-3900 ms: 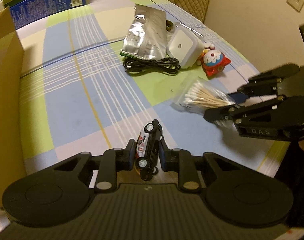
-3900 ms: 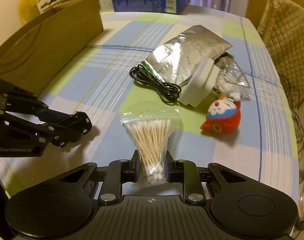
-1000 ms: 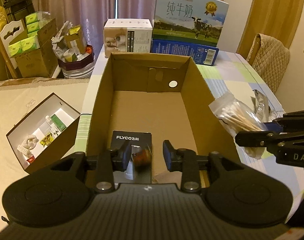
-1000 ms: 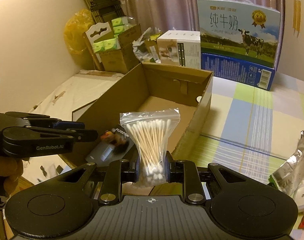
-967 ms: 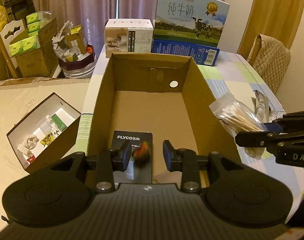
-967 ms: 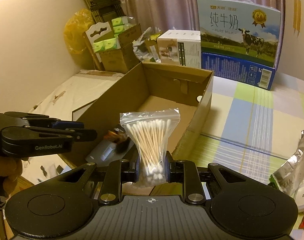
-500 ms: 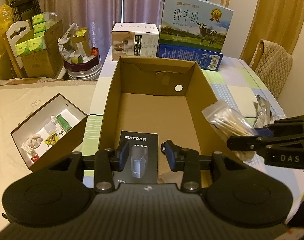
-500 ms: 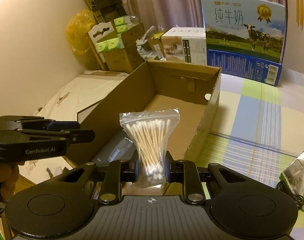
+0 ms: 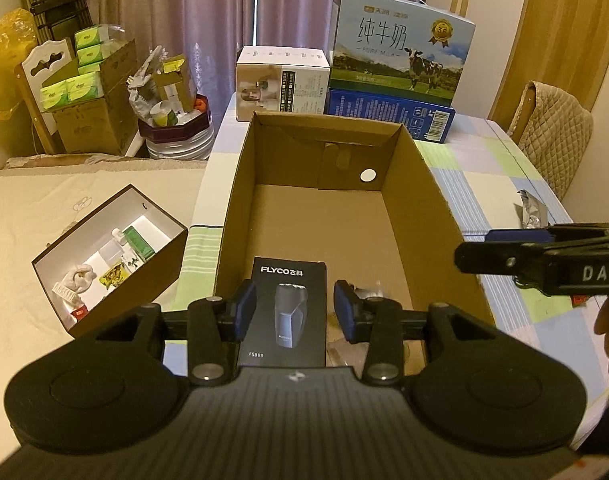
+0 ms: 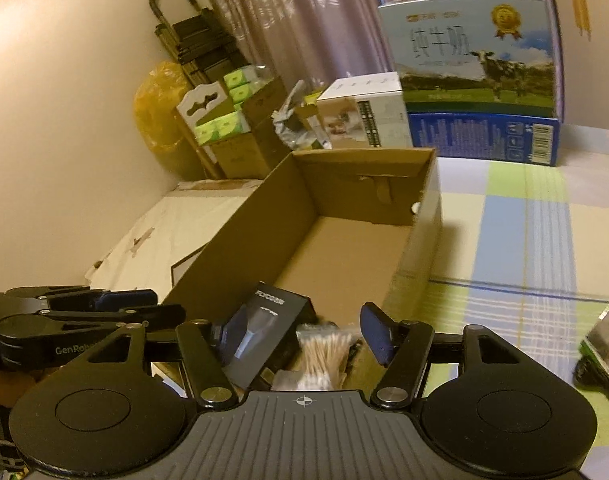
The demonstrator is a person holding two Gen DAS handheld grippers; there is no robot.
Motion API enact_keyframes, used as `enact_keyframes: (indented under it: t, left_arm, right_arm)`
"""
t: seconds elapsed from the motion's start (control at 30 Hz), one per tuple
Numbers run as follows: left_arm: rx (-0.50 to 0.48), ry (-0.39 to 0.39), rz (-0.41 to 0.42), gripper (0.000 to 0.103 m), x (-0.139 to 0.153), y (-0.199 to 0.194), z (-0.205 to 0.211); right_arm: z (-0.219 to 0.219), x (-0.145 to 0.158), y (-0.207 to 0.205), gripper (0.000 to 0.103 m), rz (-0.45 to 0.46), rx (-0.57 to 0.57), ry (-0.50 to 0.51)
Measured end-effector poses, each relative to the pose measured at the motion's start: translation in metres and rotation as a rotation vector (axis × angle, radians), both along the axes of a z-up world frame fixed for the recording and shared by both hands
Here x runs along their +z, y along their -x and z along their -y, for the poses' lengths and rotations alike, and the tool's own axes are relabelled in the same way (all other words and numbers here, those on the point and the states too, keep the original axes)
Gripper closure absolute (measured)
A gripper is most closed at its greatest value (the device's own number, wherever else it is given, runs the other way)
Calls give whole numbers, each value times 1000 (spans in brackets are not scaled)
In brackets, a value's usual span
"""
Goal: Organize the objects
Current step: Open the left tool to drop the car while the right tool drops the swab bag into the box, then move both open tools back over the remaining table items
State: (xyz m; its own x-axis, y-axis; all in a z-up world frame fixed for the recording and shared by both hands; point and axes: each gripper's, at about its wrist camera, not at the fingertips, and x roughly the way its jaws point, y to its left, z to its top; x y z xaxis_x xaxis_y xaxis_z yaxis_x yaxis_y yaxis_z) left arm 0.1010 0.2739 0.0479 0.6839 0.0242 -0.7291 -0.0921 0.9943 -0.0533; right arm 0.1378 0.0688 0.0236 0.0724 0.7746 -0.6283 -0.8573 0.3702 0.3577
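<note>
Left gripper (image 9: 294, 312) is spread wide with nothing between its pads, hovering above the near end of the cardboard box (image 9: 436, 200). Right gripper (image 10: 300, 336) is also spread wide and empty, over the same end of the box from the right side.

Contents of the box:
- Black Flyco shaver box (image 9: 290, 312) lies flat on the floor of the box at the near end, label up. In the left wrist view it sits at 6 o'clock in the box, directly beneath the gap in the left gripper.
- Bag of cotton swabs (image 10: 324, 356) lies in the box just beside the shaver box, on its 3 o'clock side in the right wrist view. Whether the two touch, cannot tell. Slightly blurred. In the left wrist view only a pale glint shows near the right pad, too unclear to call.
- Toy car: not identifiable in either view.

The far half of the box floor is bare cardboard, with a round hole in the far wall at about 1 o'clock.

On the bench (image 10: 544, 240), which has a plaid cloth: milk carton (image 9: 400, 46) at 12 o'clock behind the box, white carton (image 9: 282, 76) beside it at 11 o'clock. Foil pouch (image 10: 608, 330) and black cable (image 10: 596, 380) at 3 o'clock in the right wrist view, well apart from the box.

Small open white box (image 9: 104, 256) with odds and ends at 9 o'clock, off the bench.
</note>
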Motion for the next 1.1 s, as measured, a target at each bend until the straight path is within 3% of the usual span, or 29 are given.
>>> enact_keyframes:
  t: [0.4, 1.1]
  left_arm:
    - [-32, 24, 24, 58, 15, 19, 39]
    - [-284, 87, 63, 33, 34, 20, 204]
  right_arm:
    - [91, 7, -1, 43, 38, -157, 31]
    - [282, 22, -48, 43, 119, -503, 83]
